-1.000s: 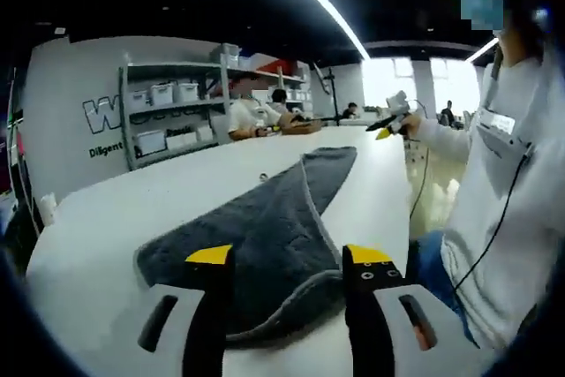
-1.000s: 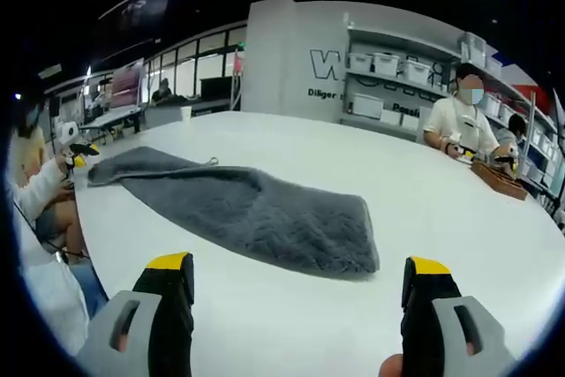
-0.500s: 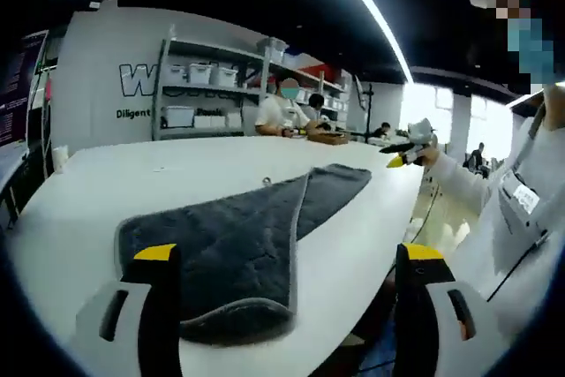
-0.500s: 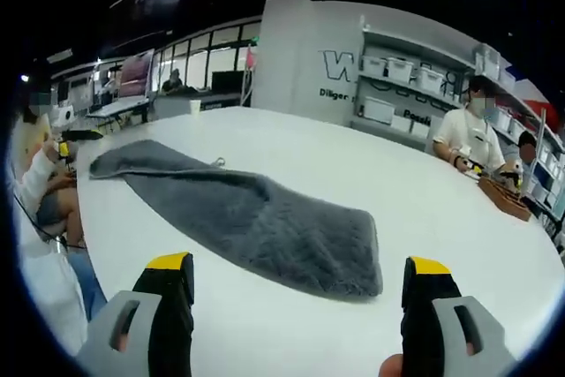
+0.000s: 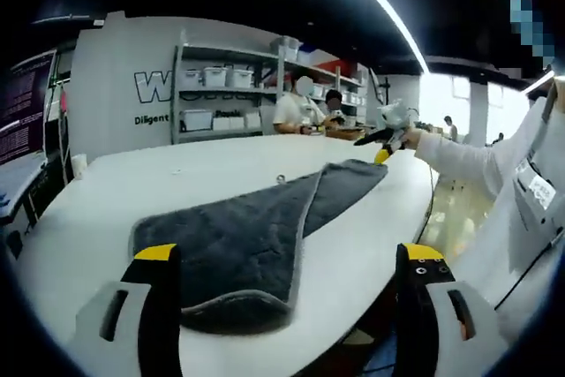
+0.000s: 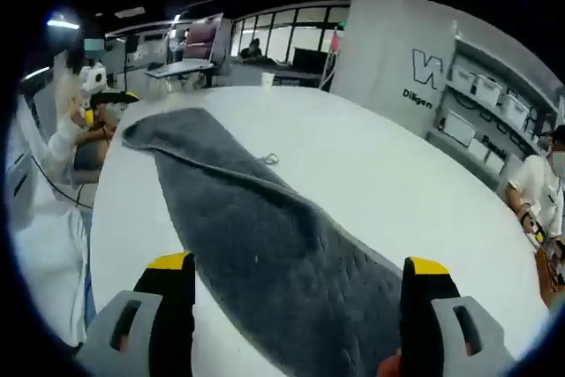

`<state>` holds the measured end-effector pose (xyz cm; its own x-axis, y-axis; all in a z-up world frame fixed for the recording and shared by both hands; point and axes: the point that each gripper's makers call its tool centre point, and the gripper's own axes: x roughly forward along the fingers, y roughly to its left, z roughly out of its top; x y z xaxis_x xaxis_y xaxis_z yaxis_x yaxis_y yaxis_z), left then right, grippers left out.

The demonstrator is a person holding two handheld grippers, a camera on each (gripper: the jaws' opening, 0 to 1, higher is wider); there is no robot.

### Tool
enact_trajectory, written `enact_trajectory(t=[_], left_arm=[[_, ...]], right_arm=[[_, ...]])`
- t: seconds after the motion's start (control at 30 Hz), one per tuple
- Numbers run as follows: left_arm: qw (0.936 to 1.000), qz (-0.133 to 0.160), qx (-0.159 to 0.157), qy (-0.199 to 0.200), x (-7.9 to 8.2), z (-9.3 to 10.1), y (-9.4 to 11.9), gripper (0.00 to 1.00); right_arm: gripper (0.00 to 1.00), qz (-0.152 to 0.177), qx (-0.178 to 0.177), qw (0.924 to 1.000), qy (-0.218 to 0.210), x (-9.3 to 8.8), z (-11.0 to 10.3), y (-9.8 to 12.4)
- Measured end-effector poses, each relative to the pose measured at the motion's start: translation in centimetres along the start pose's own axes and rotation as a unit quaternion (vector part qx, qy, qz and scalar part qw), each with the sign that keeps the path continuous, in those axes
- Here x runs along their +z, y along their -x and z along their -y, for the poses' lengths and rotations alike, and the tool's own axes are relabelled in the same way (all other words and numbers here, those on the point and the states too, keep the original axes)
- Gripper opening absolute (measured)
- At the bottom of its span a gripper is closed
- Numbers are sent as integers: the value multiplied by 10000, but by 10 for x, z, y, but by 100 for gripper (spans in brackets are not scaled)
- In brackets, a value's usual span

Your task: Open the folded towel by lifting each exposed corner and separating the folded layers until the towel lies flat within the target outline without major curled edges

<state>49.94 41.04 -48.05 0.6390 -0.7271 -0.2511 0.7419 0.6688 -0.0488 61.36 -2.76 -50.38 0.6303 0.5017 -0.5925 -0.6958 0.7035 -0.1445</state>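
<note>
Where tool-hidden, towel (image 6: 291,262) edge unclear

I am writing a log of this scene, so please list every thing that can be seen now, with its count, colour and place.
towel: one, dark grey with a lighter edge, lying long and still folded on the table, between both grippers
table: one, white, large with a rounded edge
shelf: one, grey, against the back wall, holding white boxes
seated people: two, white shirts, at the table's far side
paper cup: one, white, at the far table edge in the right gripper view
left gripper: one, grey with yellow tips, jaws wide apart in front of one towel end
right gripper: one, same colours, jaws wide apart over the other end
sleeve: white, the person's arm reaching to the right gripper
</note>
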Motion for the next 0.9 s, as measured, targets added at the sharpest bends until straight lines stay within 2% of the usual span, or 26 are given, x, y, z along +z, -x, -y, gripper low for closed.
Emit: enact_trajectory(t=[0.1, 0.2, 0.37, 0.53, 0.63, 0.73, 0.9], left_arm=[[10000, 26, -34, 67, -2, 3, 0, 100], [10000, 20, -47, 77, -3, 3, 0, 100], [9998, 63, -86, 138, -3, 5, 2, 100], [9998, 44, -100, 190, -7, 2, -1, 100], [9996, 44, -146, 247, -9, 4, -4, 99], [9994, 49, -188, 287, -9, 5, -5, 99], [9993, 60, -187, 303, -9, 5, -5, 99]], right_arm=[[96, -92, 310, 9995, -2, 4, 6, -31], [91, -178, 493, 9986, -63, 2, 8, -51], [70, -190, 470, 9987, -108, -3, 15, -69], [36, -254, 536, 9979, 252, -9, 12, -74], [26, -288, 510, 9979, 292, -11, 11, -74], [0, -121, 543, 9973, 479, -7, 9, -66], [0, 53, 408, 9982, 447, 0, 6, -47]])
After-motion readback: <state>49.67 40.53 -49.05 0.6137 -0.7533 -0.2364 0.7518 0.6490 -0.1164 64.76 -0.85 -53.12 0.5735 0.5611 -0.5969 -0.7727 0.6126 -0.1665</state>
